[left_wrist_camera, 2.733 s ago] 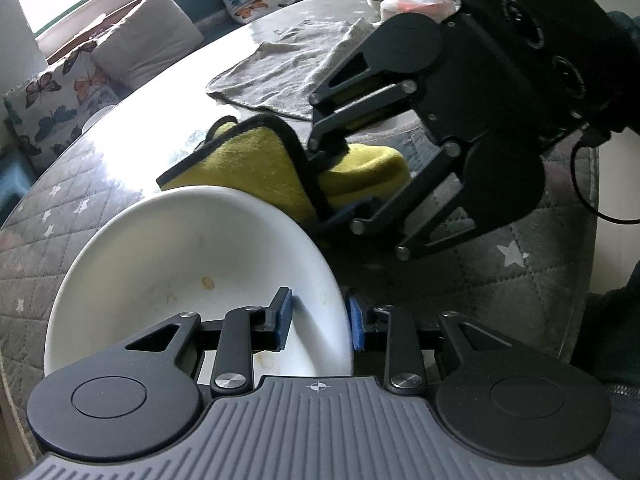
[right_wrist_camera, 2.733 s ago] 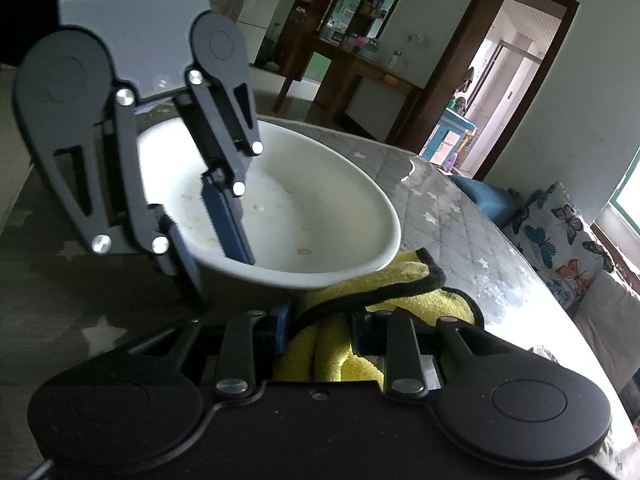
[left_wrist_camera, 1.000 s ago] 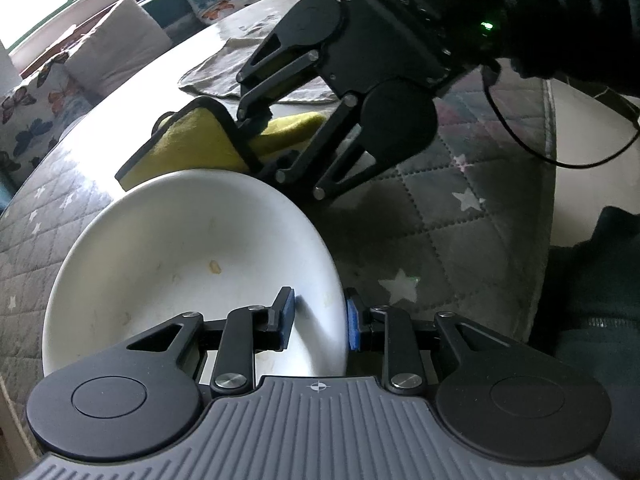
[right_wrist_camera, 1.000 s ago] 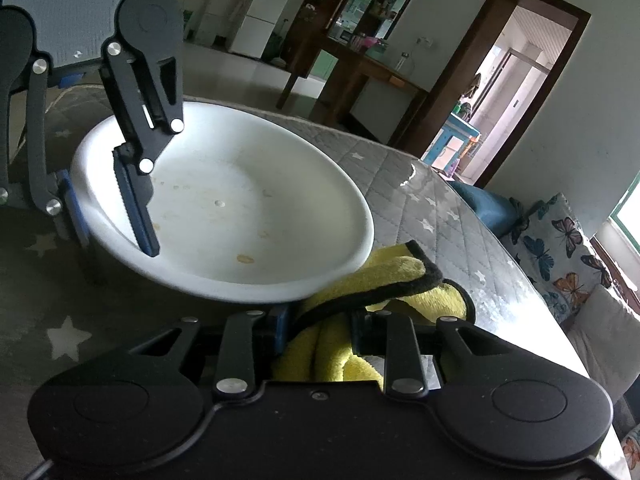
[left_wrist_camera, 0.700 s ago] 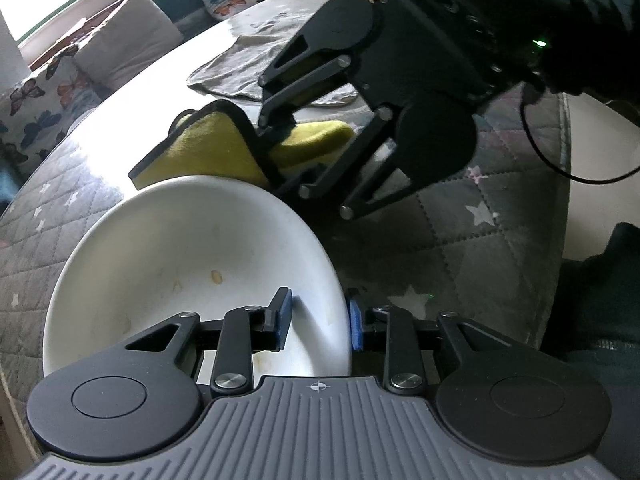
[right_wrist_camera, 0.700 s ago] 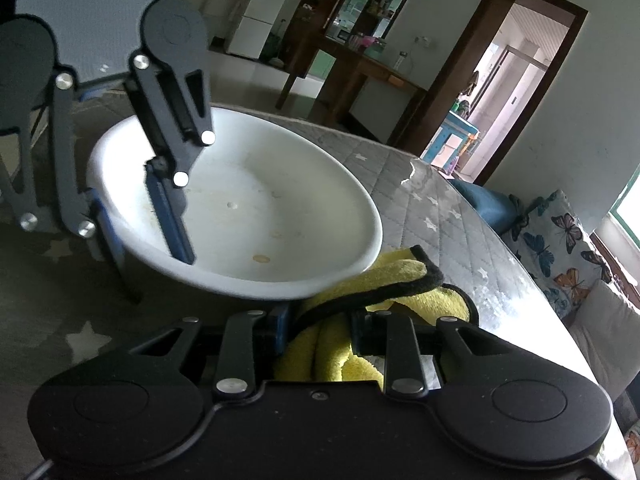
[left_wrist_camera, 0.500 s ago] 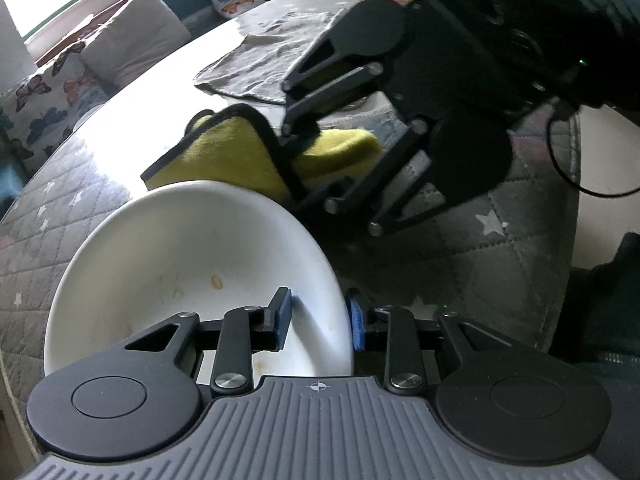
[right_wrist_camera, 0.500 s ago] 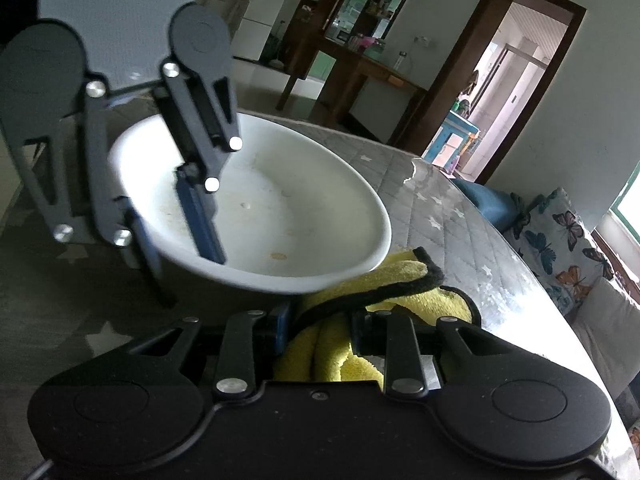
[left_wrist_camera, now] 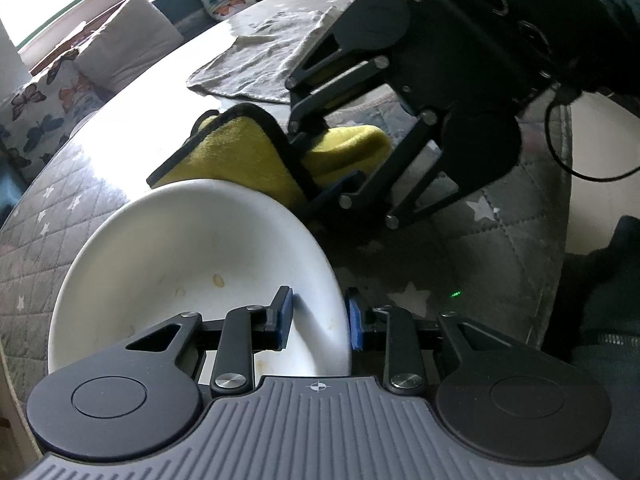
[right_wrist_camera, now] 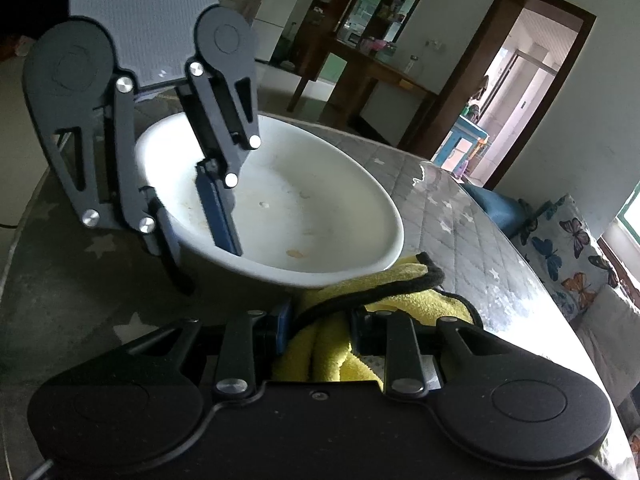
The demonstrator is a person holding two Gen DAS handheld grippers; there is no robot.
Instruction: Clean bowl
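1. Since the frame a second ago, the right tongs [left_wrist_camera: 320, 168] have swung back toward the far rim of the wide, shallow white ceramic bowl [left_wrist_camera: 192, 264], and in the right wrist view the bowl sits closer and more tilted than it did then.
2. Across the earlier frames the cloth shifts about at that far rim without going inside, so little has changed in where the wiping edge sits.
3. Left tongs [left_wrist_camera: 319, 320] are narrowed onto the bowl's near rim, one blue pad inside the wall and one outside, holding the bowl tipped up off the grey quilted, star-patterned tabletop [left_wrist_camera: 480, 248].
4. Right tongs are clamped on a bunched yellow microfibre cloth with black edging [right_wrist_camera: 360, 312], which lies just beside and partly under the bowl's far rim.
5. Small brownish specks [right_wrist_camera: 296, 253] and faint smears show on the bowl's inner surface, so by my judgement the cleaning is not finished.
6. What is left, as far as I can judge: the cloth has to go over the inside, across the specks near the middle and the smear by the gripped rim.
7. Behind the bowl a rumpled grey towel [left_wrist_camera: 272, 56] lies flat on the tabletop, well apart from it.
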